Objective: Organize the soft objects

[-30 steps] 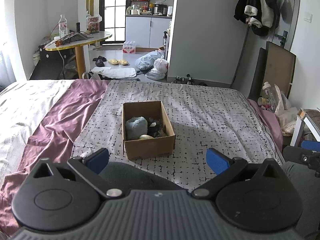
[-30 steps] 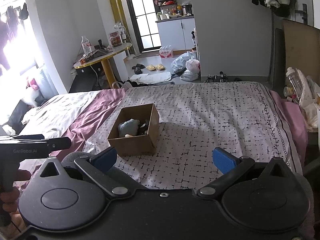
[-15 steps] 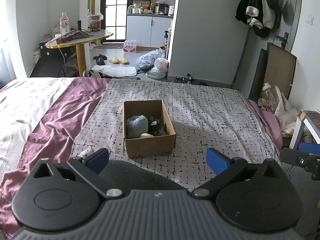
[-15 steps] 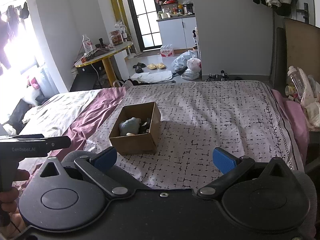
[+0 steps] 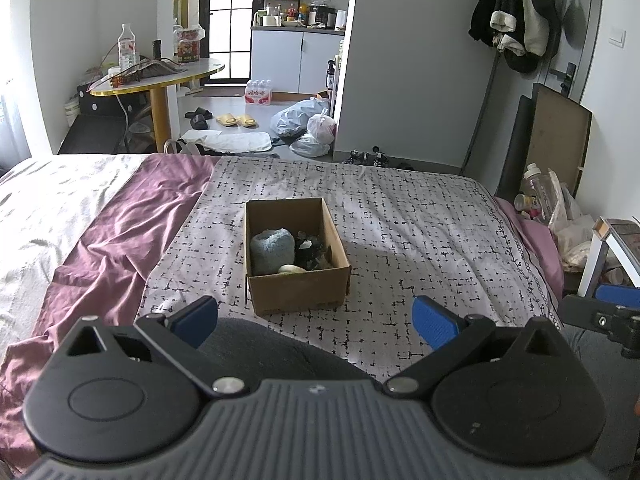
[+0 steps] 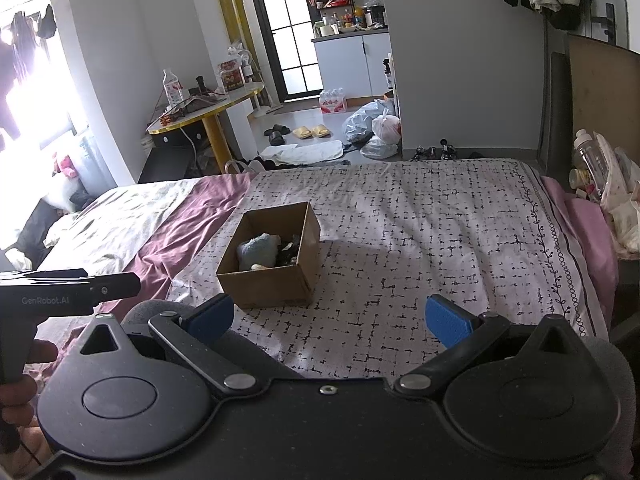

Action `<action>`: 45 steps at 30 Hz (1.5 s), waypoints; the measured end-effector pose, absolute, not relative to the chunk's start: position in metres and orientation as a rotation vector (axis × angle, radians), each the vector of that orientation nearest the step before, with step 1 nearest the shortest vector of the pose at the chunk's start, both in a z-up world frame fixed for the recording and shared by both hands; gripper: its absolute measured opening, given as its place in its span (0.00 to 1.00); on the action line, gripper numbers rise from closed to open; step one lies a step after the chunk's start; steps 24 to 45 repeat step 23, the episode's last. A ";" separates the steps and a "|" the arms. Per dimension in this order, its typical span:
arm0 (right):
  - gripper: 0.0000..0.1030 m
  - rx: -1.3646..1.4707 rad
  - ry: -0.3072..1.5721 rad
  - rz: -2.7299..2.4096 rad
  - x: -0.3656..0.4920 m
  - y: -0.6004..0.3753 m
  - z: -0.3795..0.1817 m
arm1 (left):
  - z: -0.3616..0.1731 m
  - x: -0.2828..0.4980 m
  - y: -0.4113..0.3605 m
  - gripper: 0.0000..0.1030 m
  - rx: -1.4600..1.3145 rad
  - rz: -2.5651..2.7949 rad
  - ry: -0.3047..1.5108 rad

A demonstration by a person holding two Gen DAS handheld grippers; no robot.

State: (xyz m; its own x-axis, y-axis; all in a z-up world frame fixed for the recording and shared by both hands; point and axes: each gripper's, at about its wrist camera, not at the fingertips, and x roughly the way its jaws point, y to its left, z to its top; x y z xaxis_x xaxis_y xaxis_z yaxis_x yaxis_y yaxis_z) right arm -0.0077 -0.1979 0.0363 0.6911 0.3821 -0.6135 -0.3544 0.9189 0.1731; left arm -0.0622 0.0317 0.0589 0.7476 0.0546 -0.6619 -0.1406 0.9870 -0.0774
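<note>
A brown cardboard box [image 5: 298,288] [image 6: 268,286] stands on the patterned bedspread. Inside it lie a rolled light-blue soft item [image 5: 272,250] [image 6: 256,252], a dark bundle [image 5: 312,250] [image 6: 289,251] and a small pale piece [image 5: 291,269] against the near wall. My left gripper [image 5: 314,318] hangs open just short of the box, nothing between its blue pads. My right gripper [image 6: 328,320] is open too, back and to the right of the box, holding nothing. The left gripper's body shows at the left edge of the right wrist view, with a hand on it.
The bed carries a purple sheet [image 5: 108,240] and a pale blanket [image 5: 40,200] on the left. A knee in grey fabric [image 5: 260,344] sits under the left gripper. Bottles and bags [image 5: 552,208] crowd the bed's right side. Beyond the bed are a round table [image 5: 160,76] and bags on the floor [image 5: 308,128].
Both views have drawn back and risen slightly, so the box sits a little farther away. Both grippers stay open and the box contents have not moved.
</note>
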 end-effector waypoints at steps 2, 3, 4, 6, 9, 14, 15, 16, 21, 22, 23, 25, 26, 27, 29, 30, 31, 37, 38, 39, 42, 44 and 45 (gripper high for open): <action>1.00 0.043 0.695 0.412 -0.008 -0.198 0.036 | 0.059 -0.062 0.032 1.00 -0.124 0.106 0.718; 1.00 0.042 0.696 0.412 -0.008 -0.198 0.036 | 0.059 -0.062 0.032 1.00 -0.123 0.103 0.717; 1.00 0.042 0.696 0.412 -0.008 -0.198 0.036 | 0.058 -0.062 0.032 1.00 -0.123 0.101 0.718; 1.00 0.041 0.696 0.412 -0.008 -0.198 0.036 | 0.057 -0.062 0.032 1.00 -0.122 0.100 0.718; 1.00 0.042 0.697 0.411 -0.008 -0.197 0.036 | 0.056 -0.062 0.032 1.00 -0.124 0.099 0.719; 1.00 0.043 0.700 0.407 -0.010 -0.197 0.033 | 0.052 -0.062 0.032 1.00 -0.130 0.098 0.720; 1.00 0.043 0.702 0.407 -0.010 -0.197 0.032 | 0.050 -0.062 0.032 1.00 -0.132 0.096 0.722; 1.00 0.044 0.702 0.407 -0.011 -0.197 0.030 | 0.049 -0.062 0.031 1.00 -0.134 0.094 0.724; 1.00 0.058 0.717 0.394 -0.007 -0.201 0.024 | 0.038 -0.059 0.031 1.00 -0.149 0.103 0.739; 1.00 0.058 0.721 0.393 -0.006 -0.201 0.022 | 0.037 -0.058 0.032 1.00 -0.152 0.106 0.744; 1.00 0.057 0.722 0.390 -0.006 -0.202 0.021 | 0.035 -0.057 0.032 1.00 -0.155 0.108 0.748; 1.00 0.057 0.722 0.390 -0.006 -0.202 0.021 | 0.035 -0.057 0.032 1.00 -0.155 0.108 0.748; 1.00 0.057 0.722 0.390 -0.006 -0.202 0.021 | 0.035 -0.057 0.032 1.00 -0.155 0.108 0.748; 1.00 0.057 0.722 0.390 -0.006 -0.202 0.021 | 0.035 -0.057 0.032 1.00 -0.155 0.108 0.748; 1.00 0.057 0.722 0.390 -0.006 -0.202 0.021 | 0.035 -0.057 0.032 1.00 -0.155 0.108 0.748; 1.00 0.057 0.722 0.390 -0.006 -0.202 0.021 | 0.035 -0.057 0.032 1.00 -0.155 0.108 0.748; 1.00 0.057 0.722 0.390 -0.006 -0.202 0.021 | 0.035 -0.057 0.032 1.00 -0.155 0.108 0.748; 1.00 0.057 0.722 0.390 -0.006 -0.202 0.021 | 0.035 -0.057 0.032 1.00 -0.155 0.108 0.748; 1.00 0.057 0.722 0.390 -0.006 -0.202 0.021 | 0.035 -0.057 0.032 1.00 -0.155 0.108 0.748; 1.00 0.057 0.722 0.390 -0.006 -0.202 0.021 | 0.035 -0.057 0.032 1.00 -0.155 0.108 0.748; 1.00 0.057 0.722 0.390 -0.006 -0.202 0.021 | 0.035 -0.057 0.032 1.00 -0.155 0.108 0.748; 1.00 0.057 0.722 0.390 -0.006 -0.202 0.021 | 0.035 -0.057 0.032 1.00 -0.155 0.108 0.748; 1.00 0.057 0.722 0.390 -0.006 -0.202 0.021 | 0.035 -0.057 0.032 1.00 -0.155 0.108 0.748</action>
